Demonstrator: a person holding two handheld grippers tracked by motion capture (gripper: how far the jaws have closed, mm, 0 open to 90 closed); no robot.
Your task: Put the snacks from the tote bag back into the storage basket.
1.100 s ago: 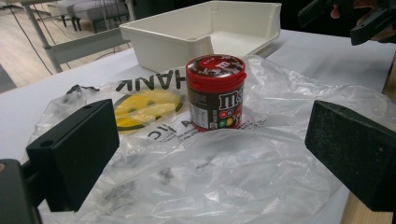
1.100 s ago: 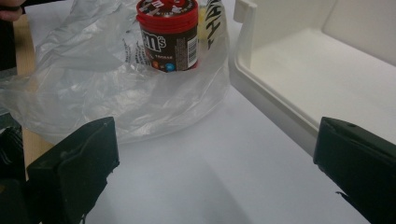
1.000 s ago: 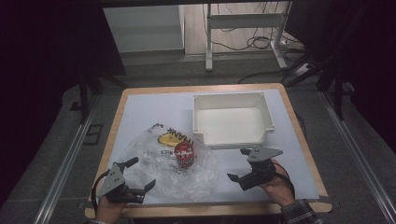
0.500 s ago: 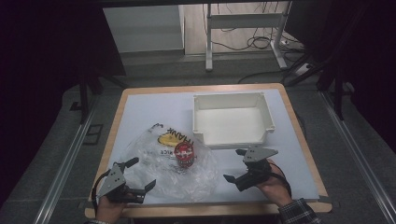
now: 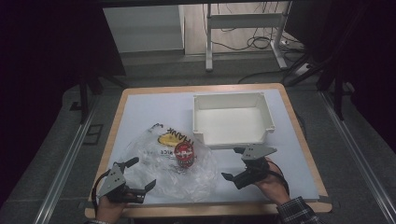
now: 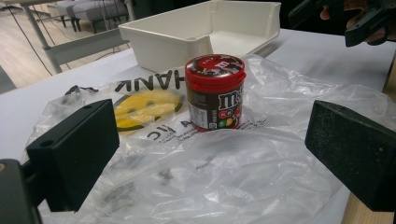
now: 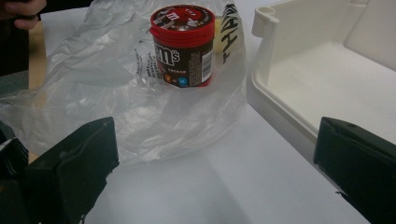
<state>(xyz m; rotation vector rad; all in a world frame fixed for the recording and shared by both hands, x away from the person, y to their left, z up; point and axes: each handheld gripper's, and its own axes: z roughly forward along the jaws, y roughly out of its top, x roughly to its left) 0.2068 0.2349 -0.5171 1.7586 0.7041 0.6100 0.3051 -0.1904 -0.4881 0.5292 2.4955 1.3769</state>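
Both grippers, left gripper (image 5: 139, 175) and right gripper (image 5: 239, 163), are hovering with jaws apart, gripping nothing. Between them a candy jar (image 5: 184, 155) is standing upright on a clear plastic bag (image 5: 161, 161). Beyond lies a white bin (image 5: 232, 120) on the table (image 5: 140, 105), then grey floor (image 5: 154, 67) with cables (image 5: 252, 43).

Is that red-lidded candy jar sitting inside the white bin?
No, the candy jar stands upright on the clear plastic bag on the table, just in front of the white bin, which looks empty.
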